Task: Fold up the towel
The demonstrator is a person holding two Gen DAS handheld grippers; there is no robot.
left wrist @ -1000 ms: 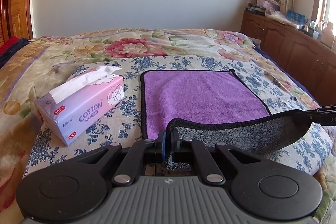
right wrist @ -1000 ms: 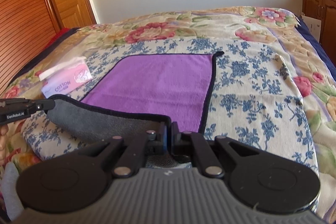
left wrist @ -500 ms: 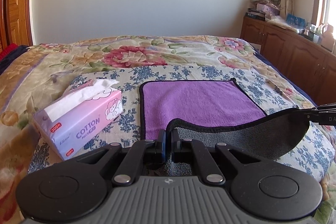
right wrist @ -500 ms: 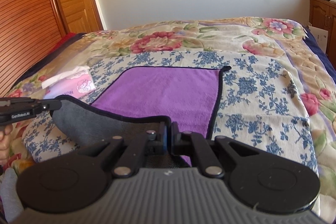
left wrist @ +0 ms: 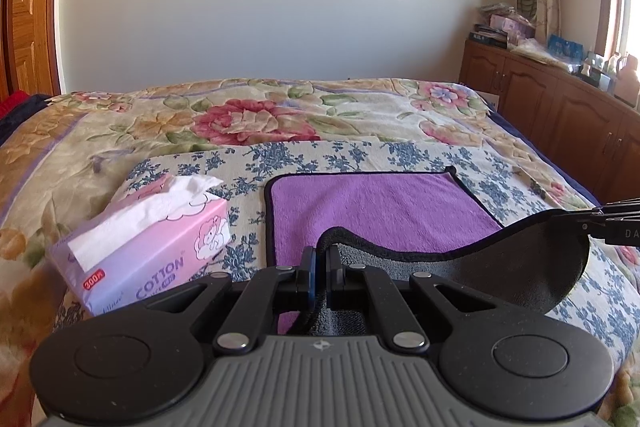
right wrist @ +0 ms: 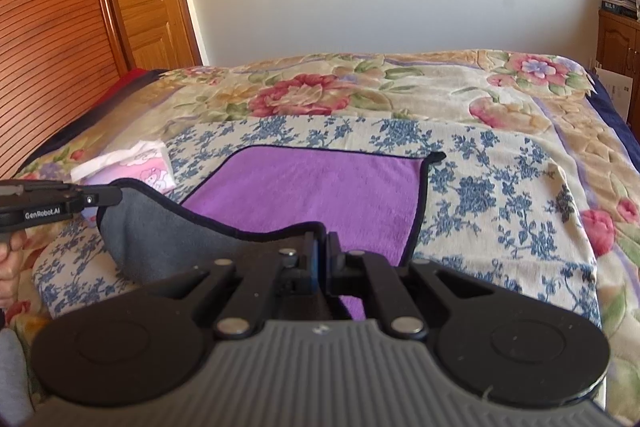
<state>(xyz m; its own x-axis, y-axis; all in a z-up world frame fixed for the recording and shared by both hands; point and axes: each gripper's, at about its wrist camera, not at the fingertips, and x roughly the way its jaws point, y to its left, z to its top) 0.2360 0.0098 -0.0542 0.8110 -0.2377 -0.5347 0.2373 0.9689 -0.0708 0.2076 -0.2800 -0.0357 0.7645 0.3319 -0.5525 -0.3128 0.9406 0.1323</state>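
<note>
A purple towel (left wrist: 380, 205) with a dark hem and grey underside lies on the bed; it also shows in the right wrist view (right wrist: 320, 187). Its near edge is lifted, grey side up, and sags between the two grippers. My left gripper (left wrist: 321, 255) is shut on the near left corner. My right gripper (right wrist: 320, 243) is shut on the near right corner. The right gripper shows at the right of the left wrist view (left wrist: 612, 213), and the left gripper shows at the left of the right wrist view (right wrist: 60, 203). The far edge lies flat.
A pink tissue pack (left wrist: 148, 251) sits on the floral bedspread (left wrist: 248, 123) left of the towel, also in the right wrist view (right wrist: 132, 167). A wooden cabinet (left wrist: 560, 115) with clutter runs along the right. A wooden wardrobe (right wrist: 60, 27) stands at the left.
Both grippers have risen and moved forward with the towel's near edge. The lifted grey flap now hangs higher and reaches further over the purple part.
</note>
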